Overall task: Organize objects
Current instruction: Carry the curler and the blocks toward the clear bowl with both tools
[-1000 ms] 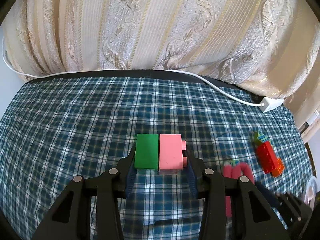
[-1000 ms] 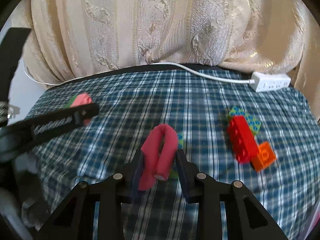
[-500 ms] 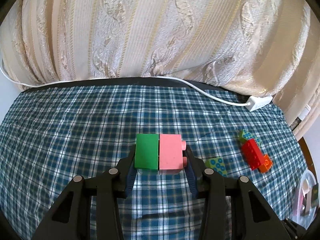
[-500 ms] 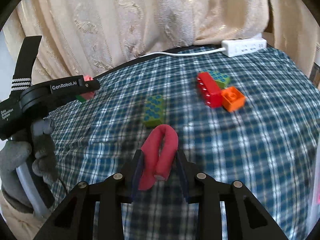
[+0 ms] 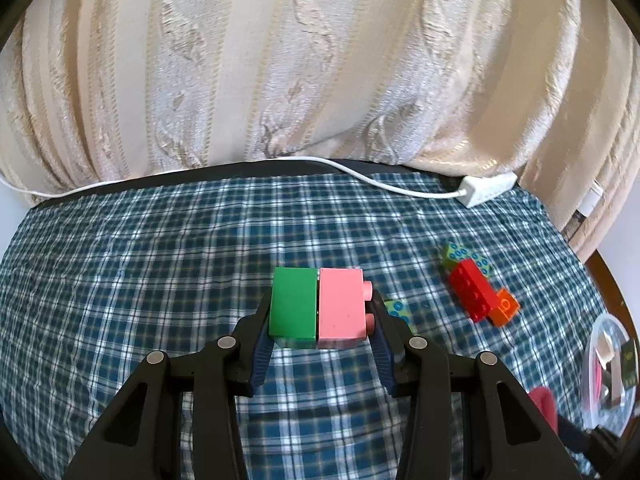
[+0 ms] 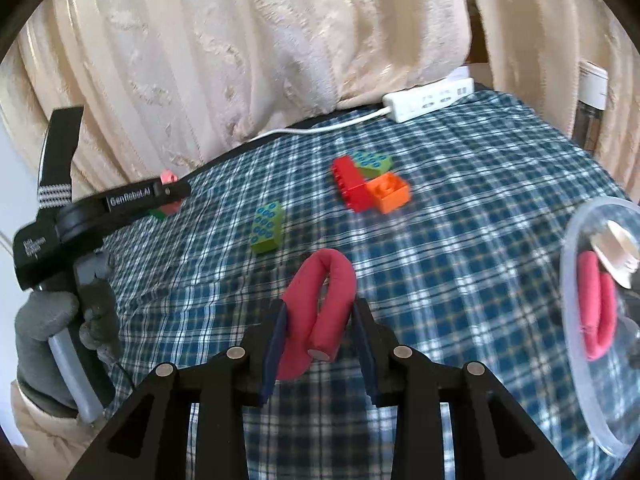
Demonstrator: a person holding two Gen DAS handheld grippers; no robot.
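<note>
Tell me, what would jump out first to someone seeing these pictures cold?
Probably the bright toys pinched in the black tongs: the left gripper clamps a green plastic brick joined to a pink plastic brick, and the right gripper squeezes a bent red foam roller. Behind them, on the blue checked tablecloth, lie a red brick touching an orange one and a lone lime-green studded brick.

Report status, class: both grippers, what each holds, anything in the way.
Left gripper shut on joined green-and-pink bricks. Right gripper shut on bent red foam roller. Clear tub at right; loose bricks ahead, path open.
</note>
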